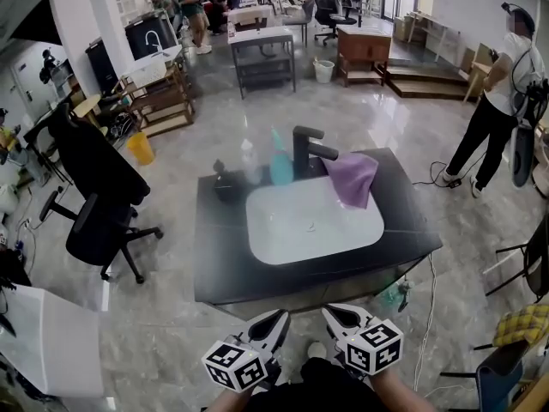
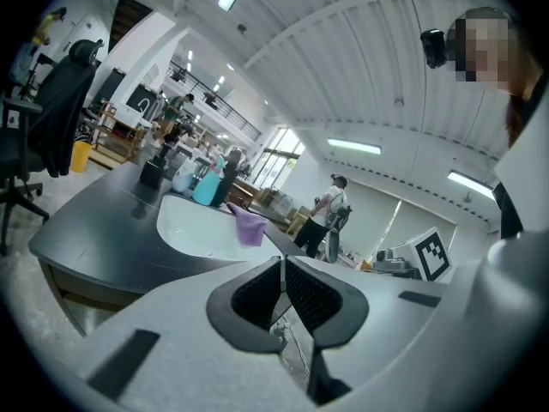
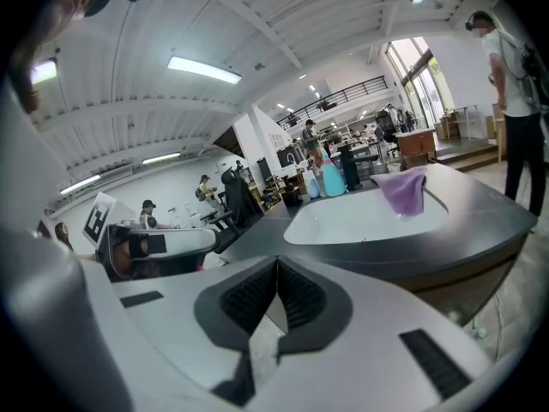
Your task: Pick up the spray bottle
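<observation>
A turquoise spray bottle (image 1: 280,163) stands upright at the back of the black counter (image 1: 223,264), just left of the black faucet (image 1: 304,151) and behind the white sink (image 1: 313,221). It also shows far off in the left gripper view as the turquoise spray bottle (image 2: 207,185) and in the right gripper view as the turquoise spray bottle (image 3: 332,178). My left gripper (image 1: 279,318) and right gripper (image 1: 330,314) hover side by side in front of the counter's near edge, well short of the bottle. Both are shut with nothing between the pads.
A purple cloth (image 1: 352,178) hangs over the sink's right rim. A clear bottle (image 1: 249,157) and a black cup (image 1: 226,184) stand left of the spray bottle. A black office chair (image 1: 99,204) is at the left, a person (image 1: 497,101) at the right, a cable (image 1: 426,316) on the floor.
</observation>
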The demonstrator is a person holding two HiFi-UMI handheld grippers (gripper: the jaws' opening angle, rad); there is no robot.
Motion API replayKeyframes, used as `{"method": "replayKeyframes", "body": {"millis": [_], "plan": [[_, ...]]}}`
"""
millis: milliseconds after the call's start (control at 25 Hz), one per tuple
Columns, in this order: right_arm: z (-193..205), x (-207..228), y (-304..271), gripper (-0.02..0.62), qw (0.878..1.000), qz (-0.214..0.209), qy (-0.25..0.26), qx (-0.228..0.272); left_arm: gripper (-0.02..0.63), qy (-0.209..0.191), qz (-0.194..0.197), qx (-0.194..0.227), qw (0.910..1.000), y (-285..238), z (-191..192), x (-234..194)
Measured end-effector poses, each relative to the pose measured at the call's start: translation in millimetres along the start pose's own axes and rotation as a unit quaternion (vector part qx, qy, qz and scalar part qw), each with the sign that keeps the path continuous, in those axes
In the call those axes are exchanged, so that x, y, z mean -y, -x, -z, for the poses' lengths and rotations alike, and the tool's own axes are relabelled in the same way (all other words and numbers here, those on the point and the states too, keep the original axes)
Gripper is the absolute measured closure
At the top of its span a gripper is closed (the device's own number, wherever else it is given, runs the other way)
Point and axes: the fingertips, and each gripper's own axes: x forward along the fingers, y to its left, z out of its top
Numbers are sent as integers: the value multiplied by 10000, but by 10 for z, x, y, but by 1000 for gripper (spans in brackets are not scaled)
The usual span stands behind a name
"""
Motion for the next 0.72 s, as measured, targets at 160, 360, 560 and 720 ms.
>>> {"method": "replayKeyframes", "body": {"millis": [160, 360, 560, 720], "plan": [[-110, 156, -51, 589, 10000, -18, 20, 35, 588, 15, -35, 19, 10000, -180, -71, -44], [-279, 383, -139, 589, 9999, -50, 63, 73, 588, -13, -51, 76, 10000, -442, -196, -97], [-399, 622, -285, 589, 9998, -143, 139, 48, 586, 5, -120, 151, 9998, -718, -271, -210], [-482, 813, -370, 589, 9996, -199, 189, 20, 586, 13, -138, 182, 9997, -925, -311, -246]]}}
